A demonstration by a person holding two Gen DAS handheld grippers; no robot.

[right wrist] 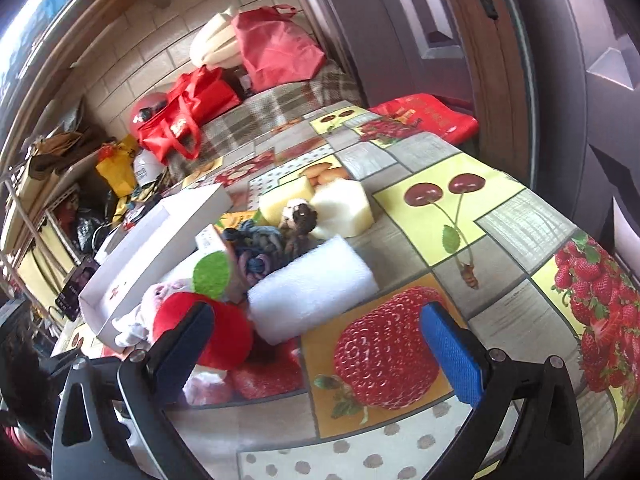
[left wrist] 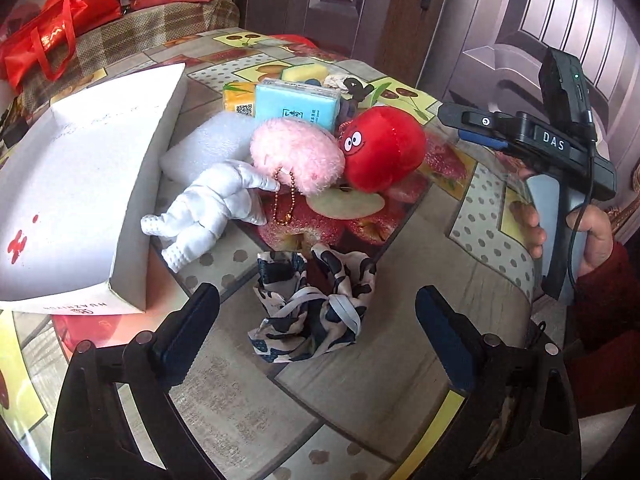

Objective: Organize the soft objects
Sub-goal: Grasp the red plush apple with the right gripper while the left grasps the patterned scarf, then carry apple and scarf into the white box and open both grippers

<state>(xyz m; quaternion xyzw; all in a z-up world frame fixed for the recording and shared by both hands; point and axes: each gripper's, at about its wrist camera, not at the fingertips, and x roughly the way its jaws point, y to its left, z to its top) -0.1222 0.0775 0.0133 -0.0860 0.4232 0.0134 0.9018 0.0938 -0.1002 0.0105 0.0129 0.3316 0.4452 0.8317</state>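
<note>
While my left gripper [left wrist: 316,340] hangs spread wide, the spotted scrunchie [left wrist: 314,306] lies loose on the table [left wrist: 420,260] between its fingers. Right gripper [right wrist: 320,344] is gaping too, pinching nothing, just beside the red plush [right wrist: 216,332].

Left wrist view looks steeply down, close over the tabletop [left wrist: 400,360]. Right wrist view faces shallower across it. Both share the white box [left wrist: 80,184] and red plush [left wrist: 384,152].

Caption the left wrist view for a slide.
Open left gripper over a patterned pouch; plush toys and white box beyond.
</note>
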